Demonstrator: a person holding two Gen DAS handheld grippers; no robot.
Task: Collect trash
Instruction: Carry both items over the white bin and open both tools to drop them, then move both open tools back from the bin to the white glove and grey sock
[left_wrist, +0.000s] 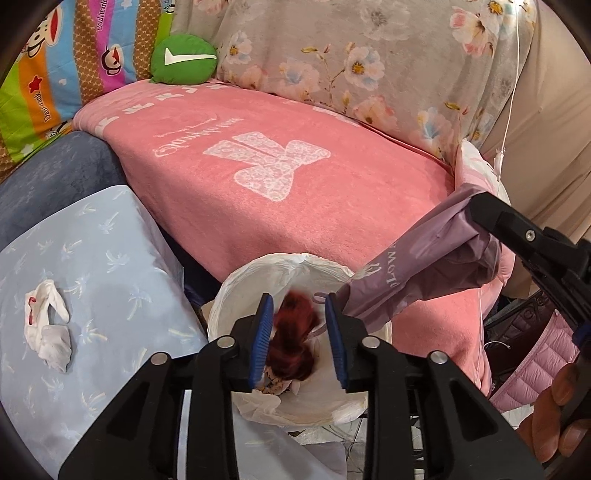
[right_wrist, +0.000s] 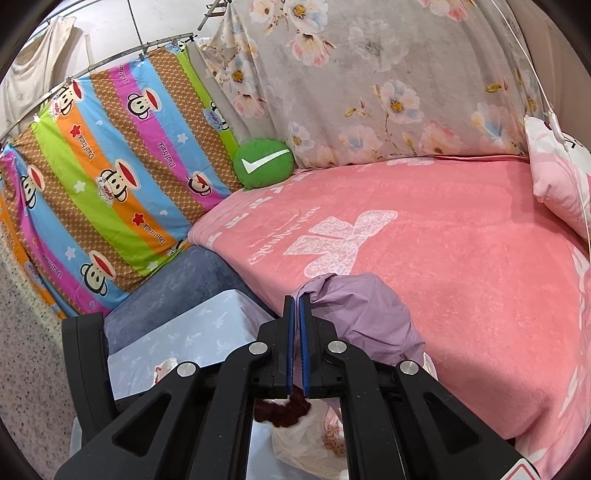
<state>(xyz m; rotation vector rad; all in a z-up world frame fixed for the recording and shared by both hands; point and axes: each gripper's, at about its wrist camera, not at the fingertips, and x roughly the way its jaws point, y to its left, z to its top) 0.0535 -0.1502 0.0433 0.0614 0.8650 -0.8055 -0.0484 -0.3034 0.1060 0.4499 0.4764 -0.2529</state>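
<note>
My left gripper (left_wrist: 299, 306) hangs over a white-lined trash bin (left_wrist: 236, 284) with its blue pads apart. A dark red crumpled thing (left_wrist: 291, 332), blurred, sits between them against the left pad, clear of the right one. It also shows under my right gripper as the red thing (right_wrist: 284, 410) above the bin liner (right_wrist: 306, 443). My right gripper (right_wrist: 296, 299) is shut on the edge of a purple plastic bag (right_wrist: 365, 314). From the left wrist that purple bag (left_wrist: 424, 266) slopes down to the bin. A white crumpled scrap (left_wrist: 48, 328) lies on the pale blue cover.
A pink blanket (left_wrist: 295, 192) with a white bow covers the bed behind the bin. A green round cushion (left_wrist: 183, 59) leans at the back, a pink pillow (right_wrist: 561, 184) at the right. The pale blue cover (left_wrist: 92, 258) is at the left, and a hand (left_wrist: 554, 417) holds the right gripper.
</note>
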